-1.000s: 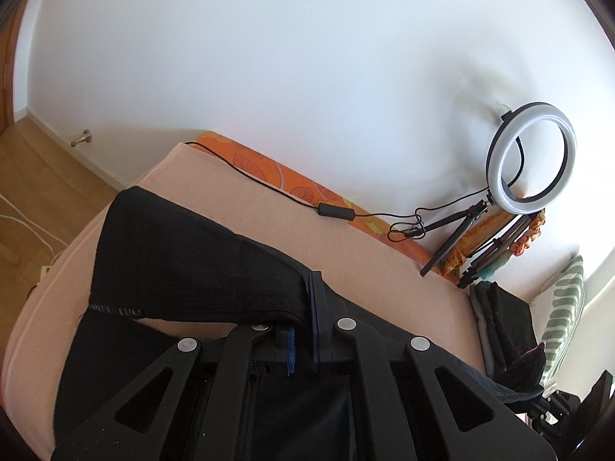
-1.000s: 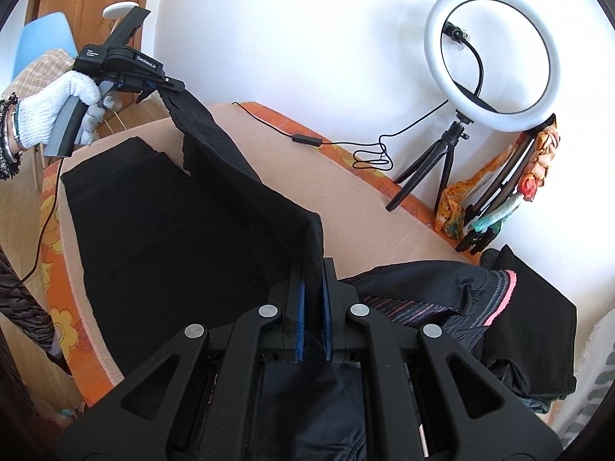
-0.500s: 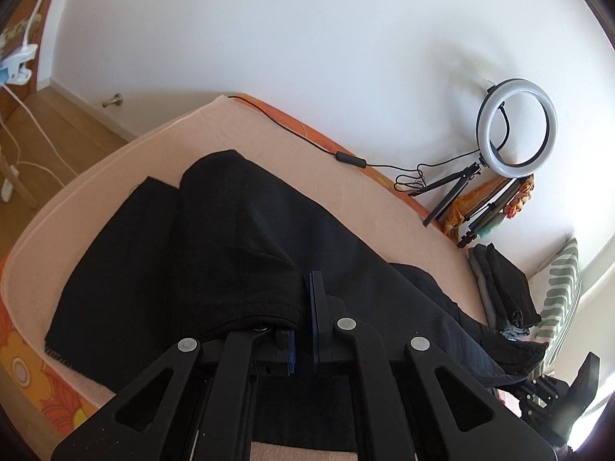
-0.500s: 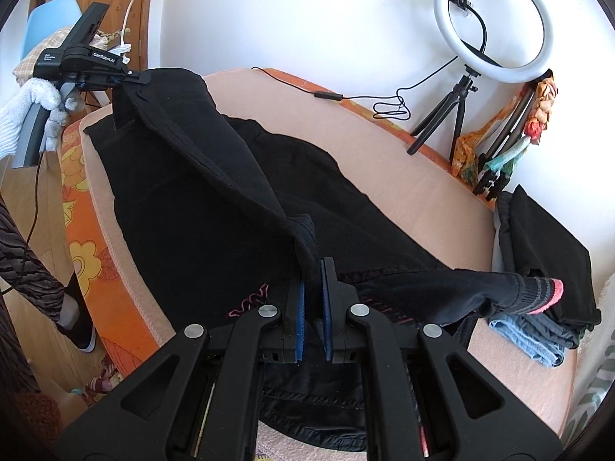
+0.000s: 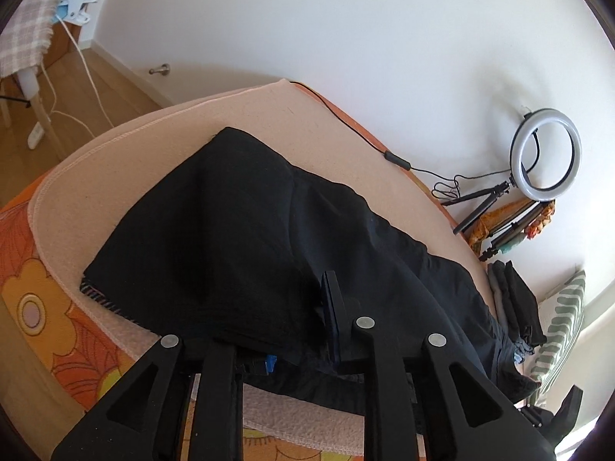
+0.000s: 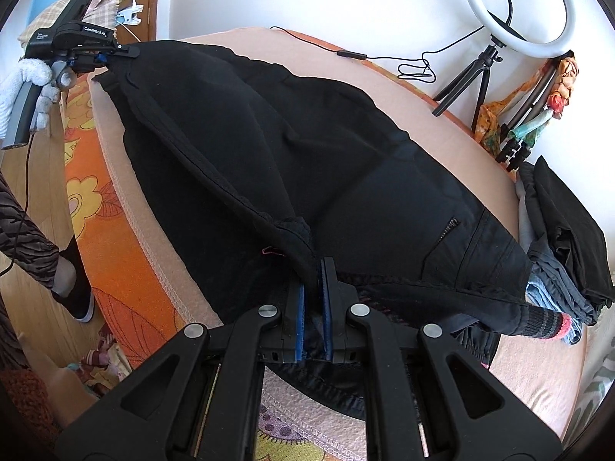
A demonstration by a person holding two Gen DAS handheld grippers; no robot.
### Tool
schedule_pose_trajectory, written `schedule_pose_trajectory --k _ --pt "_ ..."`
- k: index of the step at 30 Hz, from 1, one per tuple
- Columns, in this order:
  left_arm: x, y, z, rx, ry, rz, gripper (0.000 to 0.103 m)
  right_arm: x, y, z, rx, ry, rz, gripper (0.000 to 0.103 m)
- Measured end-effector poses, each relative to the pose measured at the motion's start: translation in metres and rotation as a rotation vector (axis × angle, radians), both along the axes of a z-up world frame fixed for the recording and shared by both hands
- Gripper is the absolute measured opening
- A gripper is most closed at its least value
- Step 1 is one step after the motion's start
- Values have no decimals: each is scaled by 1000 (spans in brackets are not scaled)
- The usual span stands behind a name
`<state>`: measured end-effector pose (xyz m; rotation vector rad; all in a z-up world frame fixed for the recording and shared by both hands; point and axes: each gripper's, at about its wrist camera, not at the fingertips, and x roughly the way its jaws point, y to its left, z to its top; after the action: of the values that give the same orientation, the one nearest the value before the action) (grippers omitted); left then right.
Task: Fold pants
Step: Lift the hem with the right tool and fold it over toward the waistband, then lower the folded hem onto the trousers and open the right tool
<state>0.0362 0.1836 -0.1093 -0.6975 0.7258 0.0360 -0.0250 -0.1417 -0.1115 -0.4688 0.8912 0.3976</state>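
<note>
Right wrist view showed the black pants (image 6: 307,146) spread along the bed (image 6: 442,115), one leg doubled over the other, with the top layer ridged and bulging toward the front edge. The right gripper (image 6: 312,299) was clenched on a bunch of the fabric near the crotch seam. Across the bed, at its far left corner, the left gripper (image 6: 128,52) pinched the hem end of the same top leg; in the left wrist view the cloth draped over the left gripper's fingers (image 5: 330,299), and the grasp itself was partly hidden by it.

The step in hand looked like laying the top leg flat onto the lower one. To do it well, both ends should come down together with the seam kept taut between them, so the ridge flattens rather than creases. The hem ought to land square with the lower hem near the bed's corner, clear of the clothes pile (image 6: 565,223) at the right edge.
</note>
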Motion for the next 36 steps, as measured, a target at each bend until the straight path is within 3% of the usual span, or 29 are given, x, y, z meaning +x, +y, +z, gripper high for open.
schedule_pose_trajectory --k 3,8,16,23,29,33,36 --pt "0 17 -5 -10 31 71 24 0 0 0 1 -4 -5 8" --pt "-5 35 -11 16 63 141 24 -1 1 -3 -5 -6 -2 8" --pt "-11 36 -6 216 118 159 24 4 -1 -3 9 13 -13 8" --pt "-16 30 21 348 74 188 24 3 0 -7 2 26 -11 9" --pt "-3 -15 54 370 -20 25 26 -4 -8 -3 47 57 -16 16" --pt "14 -64 62 357 -49 -172 33 -17 -17 4 95 72 -38 29" --pt "28 -103 59 327 -35 -344 37 -26 -30 14 185 87 -75 31"
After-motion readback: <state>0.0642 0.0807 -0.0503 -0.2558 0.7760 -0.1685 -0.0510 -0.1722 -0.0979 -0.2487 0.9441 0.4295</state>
